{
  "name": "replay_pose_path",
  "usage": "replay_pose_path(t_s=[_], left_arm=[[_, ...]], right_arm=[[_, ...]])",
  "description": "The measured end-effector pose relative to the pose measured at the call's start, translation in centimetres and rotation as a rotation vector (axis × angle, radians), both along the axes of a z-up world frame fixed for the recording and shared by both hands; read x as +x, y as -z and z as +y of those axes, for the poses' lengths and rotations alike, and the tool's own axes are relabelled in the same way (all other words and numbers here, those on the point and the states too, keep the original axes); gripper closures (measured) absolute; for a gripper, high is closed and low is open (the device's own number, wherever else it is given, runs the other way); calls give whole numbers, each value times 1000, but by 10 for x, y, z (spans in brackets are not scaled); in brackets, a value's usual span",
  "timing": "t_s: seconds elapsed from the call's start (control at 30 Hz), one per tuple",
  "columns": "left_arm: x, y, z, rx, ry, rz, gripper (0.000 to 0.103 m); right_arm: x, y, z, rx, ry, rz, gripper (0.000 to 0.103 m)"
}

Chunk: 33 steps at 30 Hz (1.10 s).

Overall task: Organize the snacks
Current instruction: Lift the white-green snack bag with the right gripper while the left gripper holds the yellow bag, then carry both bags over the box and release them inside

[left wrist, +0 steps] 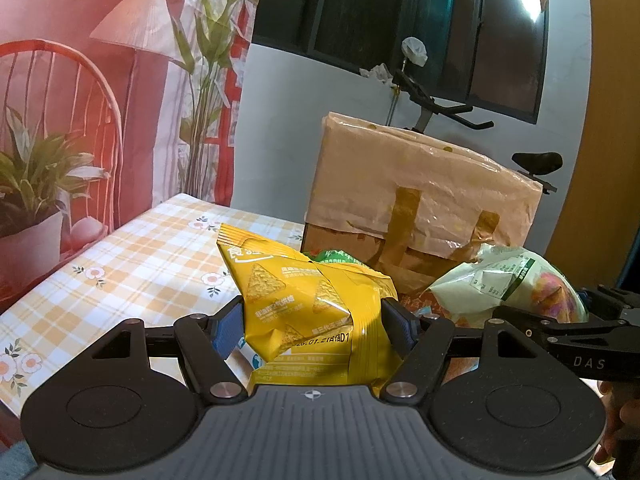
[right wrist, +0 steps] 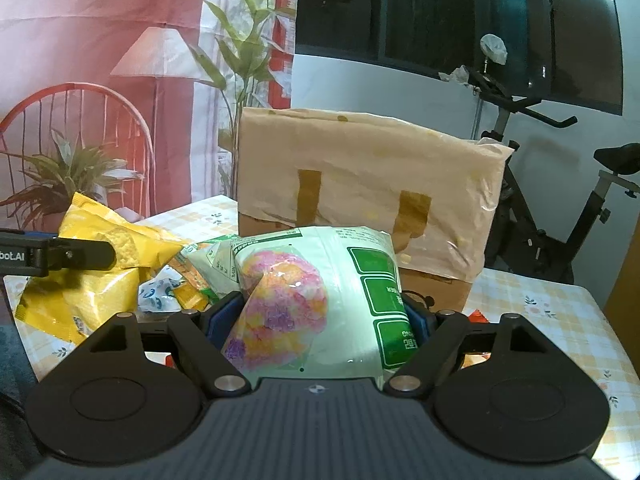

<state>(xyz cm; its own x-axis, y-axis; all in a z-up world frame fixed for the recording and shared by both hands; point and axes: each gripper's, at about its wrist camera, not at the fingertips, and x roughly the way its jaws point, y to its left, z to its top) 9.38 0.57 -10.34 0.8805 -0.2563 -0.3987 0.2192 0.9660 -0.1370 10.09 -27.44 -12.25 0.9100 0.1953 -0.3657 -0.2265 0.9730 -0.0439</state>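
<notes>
Snack bags are held in both grippers above a table (left wrist: 132, 256) covered with a yellow checked, flower-printed cloth. The left gripper (left wrist: 316, 320) is closed on a yellow bag of triangular corn chips (left wrist: 296, 300); its blue pads (left wrist: 230, 326) are pressed into the crumpled sides of the bag, which is raised clear of the cloth and tilted with its top toward the left. In the right wrist view this same yellow bag is seen at the left edge, with one black finger of the left gripper laid across it.

The right gripper (right wrist: 324, 316) is closed on a pale green bag of pink, orange and purple puffed snacks (right wrist: 312, 300), gripped on both sides at about its middle, with green label panels on its right half. In the left wrist view this bag is seen at the right, just beside the yellow one.

Between and behind the two held bags, a small heap of further packets (right wrist: 188, 280) is left on the cloth: green, orange and white-and-blue wrappers can be made out, though their kinds cannot be told. Just behind them a cardboard box (right wrist: 360, 184) wrapped in pale plastic and brown tape is stood on the table. An exercise bike (right wrist: 560, 184) is seen beyond the table, under a dark window.
</notes>
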Motion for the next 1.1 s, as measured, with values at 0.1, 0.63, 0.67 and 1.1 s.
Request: replay_pose_path(t_s=[0.1, 0.63, 0.67, 1.1], left_arm=[[-1, 0, 1, -2, -2, 4, 29], [17, -43, 11, -50, -62, -23, 29], [19, -46, 10, -48, -62, -27, 29], [51, -72, -3, -28, -73, -40, 29]], right_arm=[[0, 0, 2, 0, -6, -1, 22], [-2, -31, -9, 40, 21, -94, 21], [-1, -34, -10, 44, 23, -99, 21], [23, -75, -19, 68, 0, -182, 21]])
